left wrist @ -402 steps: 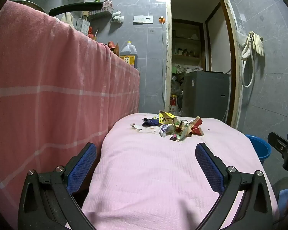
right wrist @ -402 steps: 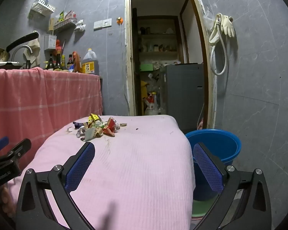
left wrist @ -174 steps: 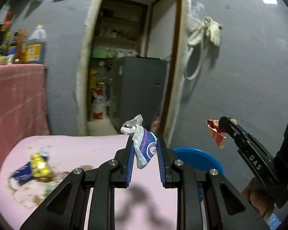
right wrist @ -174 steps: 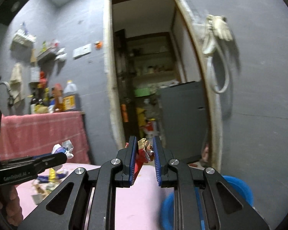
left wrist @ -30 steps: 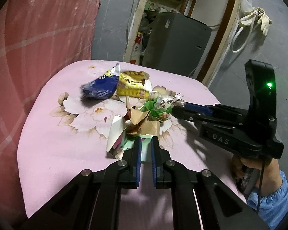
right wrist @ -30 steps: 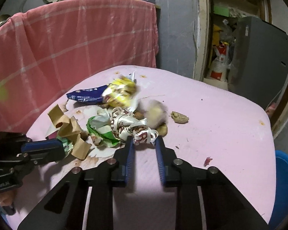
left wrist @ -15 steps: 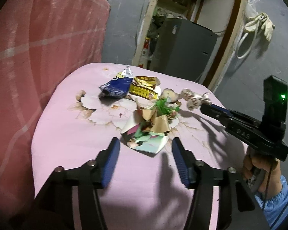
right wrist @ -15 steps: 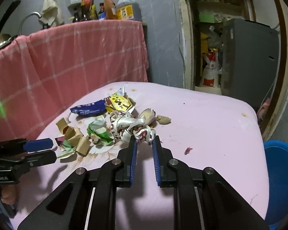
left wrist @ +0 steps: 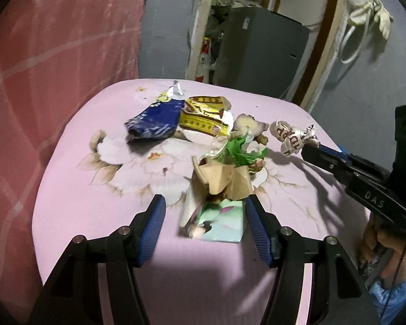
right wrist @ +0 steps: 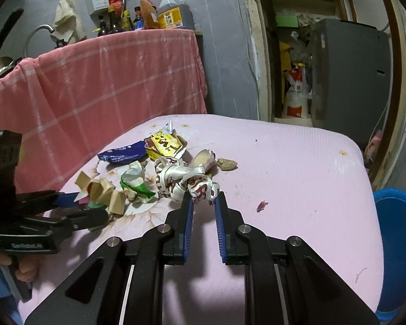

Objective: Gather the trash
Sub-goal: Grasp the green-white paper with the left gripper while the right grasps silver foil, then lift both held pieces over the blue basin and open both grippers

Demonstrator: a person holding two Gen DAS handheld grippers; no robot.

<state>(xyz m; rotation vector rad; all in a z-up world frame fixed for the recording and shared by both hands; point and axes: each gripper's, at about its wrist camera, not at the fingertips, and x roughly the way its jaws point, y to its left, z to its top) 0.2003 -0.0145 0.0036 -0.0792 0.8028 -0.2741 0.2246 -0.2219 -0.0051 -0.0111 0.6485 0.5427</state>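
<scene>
Two tools in view, one per hand. Left tool (left wrist: 204, 216): fingers spread wide, gripping nothing, straddling one crumpled brown-paper-and-pastel carton wad (left wrist: 219, 187) that rests on the desk (left wrist: 100, 197). Right tool (right wrist: 204, 208): fingers drawn close, pinching one white ribbon with brown lettering (right wrist: 186, 181); in the left wrist view the ribbon (left wrist: 293, 136) hangs at the tool's tip, raised off the cloth with its shadow below.

One desk, covered in pink cloth with a pale floral print.

Trash pile, near the desk's middle, pieces touching or overlapping:
- one blue foil packet (left wrist: 154, 123)
- one yellow-and-red wrapper (left wrist: 205, 113)
- one green-and-white crumpled wrapper (right wrist: 136, 182)
- one pale peel-like scrap (right wrist: 204, 158), kind hard to tell
- one brownish lump (right wrist: 226, 164) just beside it, kind unclear
- one small reddish fleck (right wrist: 262, 204), apart from the pile

One blue bucket (right wrist: 398, 243) past the desk's right edge, cut off by the frame; contents not visible.

One pink checked cloth (right wrist: 100, 81) draped over a higher counter beside the desk; bottles and one oil jug (right wrist: 173, 13) stand on it, exact bottle count unclear.

One grey cabinet (right wrist: 349, 75) in the doorway behind; clutter around it too dim to itemise.
</scene>
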